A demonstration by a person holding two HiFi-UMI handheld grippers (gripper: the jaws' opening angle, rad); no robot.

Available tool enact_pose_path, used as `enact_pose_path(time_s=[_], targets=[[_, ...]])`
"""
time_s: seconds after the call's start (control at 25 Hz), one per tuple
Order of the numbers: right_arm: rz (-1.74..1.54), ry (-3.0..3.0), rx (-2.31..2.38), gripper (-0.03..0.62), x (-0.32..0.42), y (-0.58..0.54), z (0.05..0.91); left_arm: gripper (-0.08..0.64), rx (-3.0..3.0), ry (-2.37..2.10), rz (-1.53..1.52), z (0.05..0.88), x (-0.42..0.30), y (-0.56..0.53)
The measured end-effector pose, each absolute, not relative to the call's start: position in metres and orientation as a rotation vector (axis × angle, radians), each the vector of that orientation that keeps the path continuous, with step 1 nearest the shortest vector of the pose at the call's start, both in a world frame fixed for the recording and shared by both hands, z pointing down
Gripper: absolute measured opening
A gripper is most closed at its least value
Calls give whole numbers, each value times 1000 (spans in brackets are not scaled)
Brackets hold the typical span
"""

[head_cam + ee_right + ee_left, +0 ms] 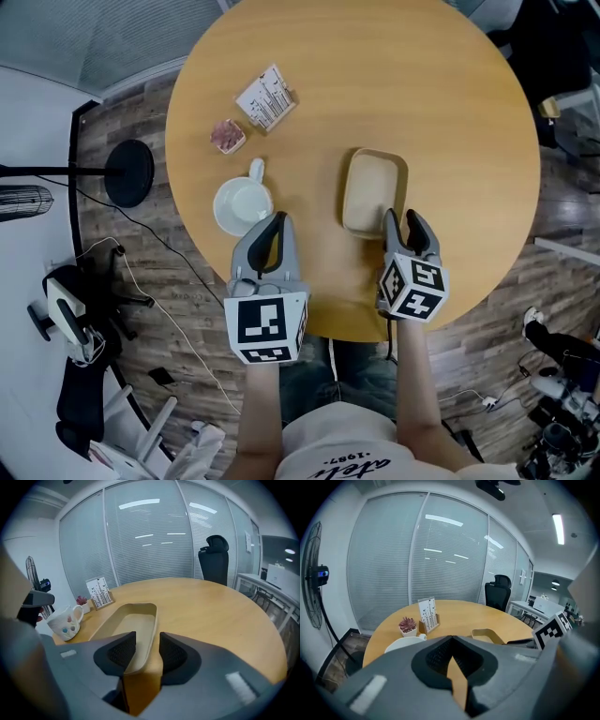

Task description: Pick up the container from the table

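Observation:
The container (370,187) is a shallow beige tray, empty, lying flat on the round wooden table (394,84). My right gripper (401,221) is at its near right corner. In the right gripper view the container (126,625) has its right rim running into the narrow gap of the right gripper (147,651), with one pad inside the tray and one outside. The jaws stand slightly apart and show no clamp on the rim. My left gripper (274,223) hovers over the near table edge, left of the container, with its jaws shut and nothing between them (451,641).
A white mug (242,204) stands just beyond the left gripper's tips. Farther back are a small potted plant (228,136) and a card holder (266,97). A black office chair (214,559) and glass partitions lie beyond the table.

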State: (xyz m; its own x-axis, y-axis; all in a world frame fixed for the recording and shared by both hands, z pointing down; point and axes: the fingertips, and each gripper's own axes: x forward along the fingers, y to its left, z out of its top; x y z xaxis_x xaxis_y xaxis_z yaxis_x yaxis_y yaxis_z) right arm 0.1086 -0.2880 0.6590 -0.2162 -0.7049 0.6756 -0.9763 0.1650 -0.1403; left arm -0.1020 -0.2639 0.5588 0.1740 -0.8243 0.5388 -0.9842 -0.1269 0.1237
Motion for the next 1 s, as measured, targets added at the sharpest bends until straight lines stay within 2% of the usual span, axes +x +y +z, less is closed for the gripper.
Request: enact_pose_path(time_s=[0.36, 0.44, 1.0], targets=[[843, -1924, 1597, 98, 114, -285, 673, 0, 1973, -1725, 453, 560, -109, -259], [855, -1914, 1606, 50, 114, -285, 674, 0, 1969, -1731, 452, 560, -111, -258], [781, -1961, 1645, 43, 107, -294, 639, 0, 1977, -1795, 377, 530, -127, -259]])
